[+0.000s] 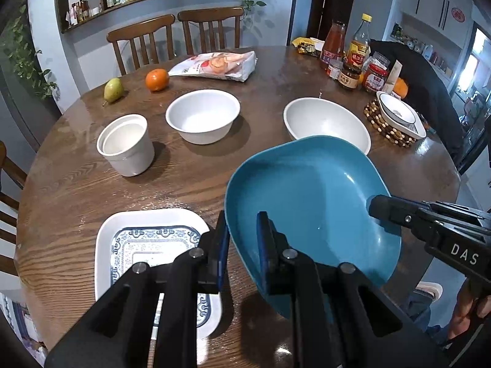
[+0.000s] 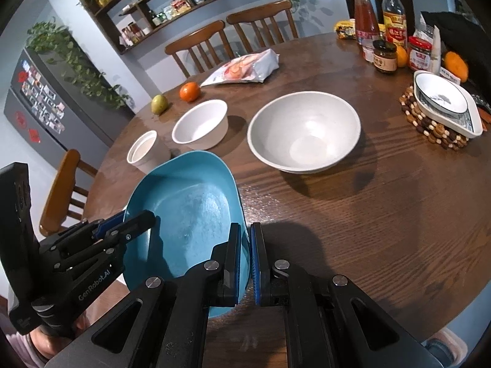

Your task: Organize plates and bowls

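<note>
both grippers clamp the teal bowl above the round wooden table: the left gripper pinches its left rim, the right gripper its right rim (tilted). a white bowl sits just beyond, a patterned rectangular plate to the left.

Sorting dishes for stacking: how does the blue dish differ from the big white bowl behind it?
The blue dish is teal and squarish with rounded corners; the big white bowl is off-white and round. The blue dish is tilted, gripped at its rim by both the left tool and right tool; the white bowl sits flat on the table, untouched. Both are empty.
</note>
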Demonstrator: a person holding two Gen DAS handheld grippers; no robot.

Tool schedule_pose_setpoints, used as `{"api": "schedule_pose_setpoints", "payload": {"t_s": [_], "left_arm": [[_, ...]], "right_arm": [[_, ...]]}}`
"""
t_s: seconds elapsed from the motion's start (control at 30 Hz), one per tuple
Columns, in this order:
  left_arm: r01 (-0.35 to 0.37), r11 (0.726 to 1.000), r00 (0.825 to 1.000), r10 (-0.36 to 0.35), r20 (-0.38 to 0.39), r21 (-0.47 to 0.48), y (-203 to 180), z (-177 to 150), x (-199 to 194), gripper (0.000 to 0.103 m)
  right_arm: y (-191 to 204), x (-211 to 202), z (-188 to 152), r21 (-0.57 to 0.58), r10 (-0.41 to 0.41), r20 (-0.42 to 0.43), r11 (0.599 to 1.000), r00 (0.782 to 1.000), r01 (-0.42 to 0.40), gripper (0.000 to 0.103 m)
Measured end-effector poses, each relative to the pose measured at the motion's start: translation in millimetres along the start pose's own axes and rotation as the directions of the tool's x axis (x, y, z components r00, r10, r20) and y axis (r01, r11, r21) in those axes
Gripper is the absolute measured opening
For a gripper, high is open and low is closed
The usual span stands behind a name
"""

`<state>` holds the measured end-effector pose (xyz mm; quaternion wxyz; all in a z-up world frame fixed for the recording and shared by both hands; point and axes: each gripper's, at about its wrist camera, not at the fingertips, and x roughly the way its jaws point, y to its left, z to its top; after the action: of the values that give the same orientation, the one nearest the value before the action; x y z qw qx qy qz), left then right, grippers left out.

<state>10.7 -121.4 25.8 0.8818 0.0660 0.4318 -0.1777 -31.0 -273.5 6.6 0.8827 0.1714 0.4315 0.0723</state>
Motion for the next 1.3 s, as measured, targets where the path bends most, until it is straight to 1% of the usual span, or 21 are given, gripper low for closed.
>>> {"api": "schedule_pose_setpoints", "payload": {"t_s": [0.23,0.5,0.83,1.3], "left_arm": [[-0.021,1.0,1.0,0.021,0.021,-0.012,10,0,-8,0.015],[-0.04,0.998,0.999,0.042,0.033,-0.046,26,-1,-13,0.015],[-0.081,0.994,0.995,0.085,0.044,-0.076,46,-6,-20,0.015],[-0.118,0.987,0.992,0.121,0.028,-0.11,70,-15,-22,0.015]], "right_arm": [[12,3,4,-0.025,0.012,0.0,1.0,1.0,-0.012,0.008],[29,7,7,-0.066,0.026,-0.012,0.997,1.0,-0.027,0.008],[52,17,9,-0.113,0.048,-0.043,0.992,0.998,-0.053,0.008],[76,29,4,-0.146,0.079,-0.08,0.985,0.994,-0.09,0.008]]}}
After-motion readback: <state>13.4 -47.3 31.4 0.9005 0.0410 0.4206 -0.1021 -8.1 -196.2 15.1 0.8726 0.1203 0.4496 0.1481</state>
